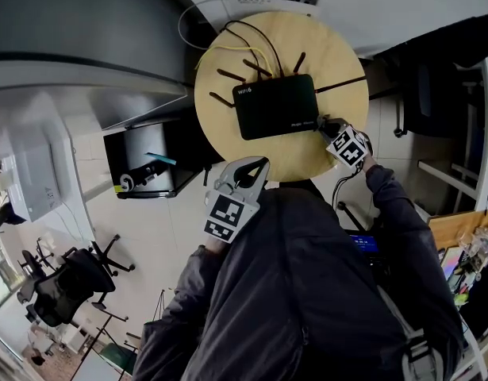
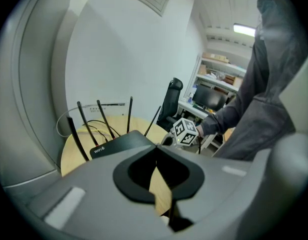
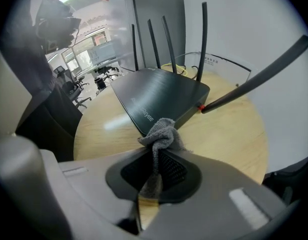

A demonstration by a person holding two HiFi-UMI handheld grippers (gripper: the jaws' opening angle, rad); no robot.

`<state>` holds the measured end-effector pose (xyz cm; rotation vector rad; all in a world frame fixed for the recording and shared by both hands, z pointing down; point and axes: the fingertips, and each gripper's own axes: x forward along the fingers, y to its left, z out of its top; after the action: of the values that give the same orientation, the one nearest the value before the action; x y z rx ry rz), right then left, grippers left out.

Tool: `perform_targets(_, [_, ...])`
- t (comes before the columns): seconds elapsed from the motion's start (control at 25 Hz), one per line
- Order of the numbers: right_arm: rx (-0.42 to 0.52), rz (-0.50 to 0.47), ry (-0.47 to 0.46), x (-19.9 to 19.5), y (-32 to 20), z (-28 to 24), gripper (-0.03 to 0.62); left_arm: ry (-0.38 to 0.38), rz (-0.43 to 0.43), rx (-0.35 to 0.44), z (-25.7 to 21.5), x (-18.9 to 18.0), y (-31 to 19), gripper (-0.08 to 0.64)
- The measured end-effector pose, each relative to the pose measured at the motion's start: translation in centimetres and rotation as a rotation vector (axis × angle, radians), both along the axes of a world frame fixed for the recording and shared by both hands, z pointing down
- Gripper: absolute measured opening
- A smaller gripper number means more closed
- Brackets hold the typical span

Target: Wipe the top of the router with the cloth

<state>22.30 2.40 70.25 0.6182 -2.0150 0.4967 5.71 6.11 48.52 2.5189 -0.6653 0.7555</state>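
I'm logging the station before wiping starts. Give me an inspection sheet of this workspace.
Surface: round wooden table.
Job's things: black router lies flat on the table, antennas raised; grey cloth bunched at the router's corner.
Clutter: nothing seen on the table.
Grippers: right gripper shut on the cloth; left gripper shut, empty, near the table's edge.
Cables: yellow cable and black cables behind the router; white cable loops past the far edge.
Surroundings: office chair on a tiled floor.
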Motion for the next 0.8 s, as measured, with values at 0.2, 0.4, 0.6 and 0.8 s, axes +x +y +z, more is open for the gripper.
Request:
perform_targets(0.2, [-0.025, 0.09, -0.004, -0.1, 0.5, 0.1, 0.028, 0.012, 0.031, 0.012, -0.2, -0.8, 0.0, 0.0])
perform_targets(0.4, [0.029, 0.225, 0.101, 0.9, 0.5, -1.0, 0.029, 0.035, 0.067, 0.029, -0.3, -1.8, -0.1, 0.0])
perform_targets(0.6, [0.126, 0.263, -0.054, -3.1, 1.4, -7.6, 0.029, 0.069, 0.105, 0.049, -0.6, -2.5, -0.5, 0.0])
perform_targets(0.8, [0.231, 0.238, -0.182, -8.0, 1.9, -15.1, 0.029, 0.102, 0.146, 0.068, -0.8, -3.1, -0.7, 0.0])
